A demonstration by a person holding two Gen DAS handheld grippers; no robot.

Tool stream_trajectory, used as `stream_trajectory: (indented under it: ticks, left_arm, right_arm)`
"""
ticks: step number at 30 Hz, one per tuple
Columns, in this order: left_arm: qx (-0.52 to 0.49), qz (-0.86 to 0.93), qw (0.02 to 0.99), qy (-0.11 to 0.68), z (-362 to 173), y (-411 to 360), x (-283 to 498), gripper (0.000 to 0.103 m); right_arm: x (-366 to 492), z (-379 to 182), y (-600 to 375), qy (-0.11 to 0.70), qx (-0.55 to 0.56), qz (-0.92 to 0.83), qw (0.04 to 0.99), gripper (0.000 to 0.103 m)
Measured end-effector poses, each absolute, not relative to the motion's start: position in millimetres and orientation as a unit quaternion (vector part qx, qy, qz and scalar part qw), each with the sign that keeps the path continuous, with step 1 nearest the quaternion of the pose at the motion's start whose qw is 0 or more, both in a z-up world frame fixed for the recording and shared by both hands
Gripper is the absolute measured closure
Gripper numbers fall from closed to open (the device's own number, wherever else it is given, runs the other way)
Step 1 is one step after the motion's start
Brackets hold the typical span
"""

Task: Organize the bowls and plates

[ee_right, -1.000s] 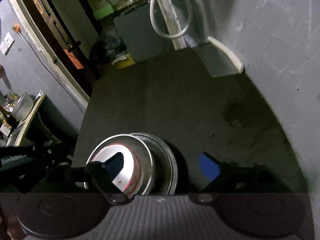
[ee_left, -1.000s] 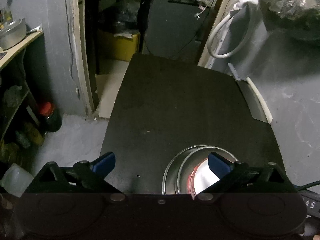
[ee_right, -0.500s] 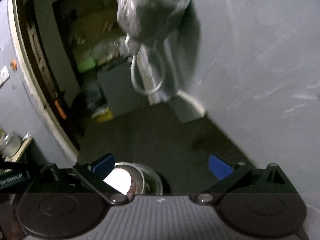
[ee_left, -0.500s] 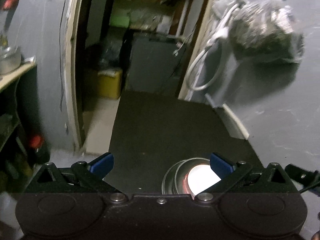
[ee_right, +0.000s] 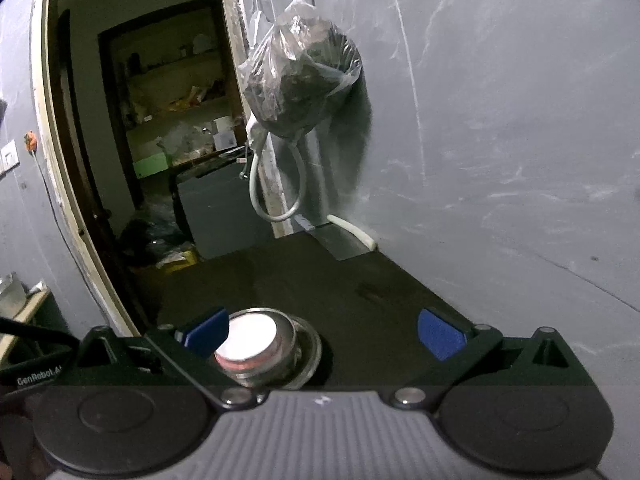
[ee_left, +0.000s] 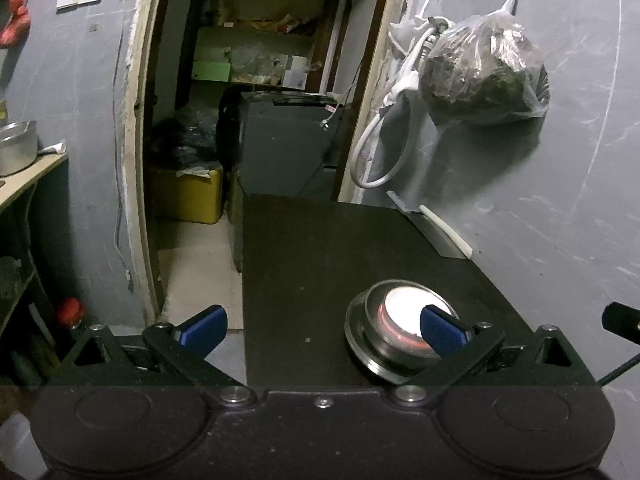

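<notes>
A stack of steel dishes [ee_left: 384,344] sits on the black table [ee_left: 320,264] near its front edge, with a white, red-rimmed bowl [ee_left: 404,308] nested on top. In the right wrist view the same stack [ee_right: 268,356] lies low at the left, the white bowl [ee_right: 248,340] uppermost. My left gripper [ee_left: 320,326] is open and holds nothing; its right fingertip overlaps the stack in the image. My right gripper [ee_right: 324,332] is open and holds nothing; its left fingertip is beside the stack.
A cleaver with a white handle [ee_left: 432,232] lies at the table's far right against the grey wall. A filled plastic bag [ee_left: 480,76] and a white hose loop [ee_left: 380,156] hang above it. A doorway [ee_left: 256,120] opens at the left, with a shelf and steel pot [ee_left: 16,152].
Both cameras have tilted up and drawn back from the stack, so more wall, bag and doorway show. The stack has not moved. Both grippers stay open.
</notes>
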State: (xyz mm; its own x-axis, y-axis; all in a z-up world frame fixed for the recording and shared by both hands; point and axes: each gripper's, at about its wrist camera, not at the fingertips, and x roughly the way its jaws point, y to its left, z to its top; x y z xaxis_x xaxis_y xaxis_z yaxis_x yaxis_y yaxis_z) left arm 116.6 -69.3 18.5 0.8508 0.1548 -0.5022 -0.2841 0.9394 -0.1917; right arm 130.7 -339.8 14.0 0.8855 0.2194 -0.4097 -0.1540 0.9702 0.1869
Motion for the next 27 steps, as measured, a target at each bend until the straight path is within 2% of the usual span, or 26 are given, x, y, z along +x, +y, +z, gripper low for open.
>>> stream_trajectory:
  ticks: [11,27]
  left_arm:
    - [-0.082,0.128,0.950,0.272,-5.7,-75.4,60.8,0.001]
    - [-0.048,0.138,0.944,0.295,-28.6,-81.5,38.2,0.001]
  right_arm:
    - [67.3,-8.8,-344.0,0.227,0.058,0.054,0.971,0.000]
    - [39.6,-47.5,-340.2,0.268,0.047,0.069,0.960,0.000]
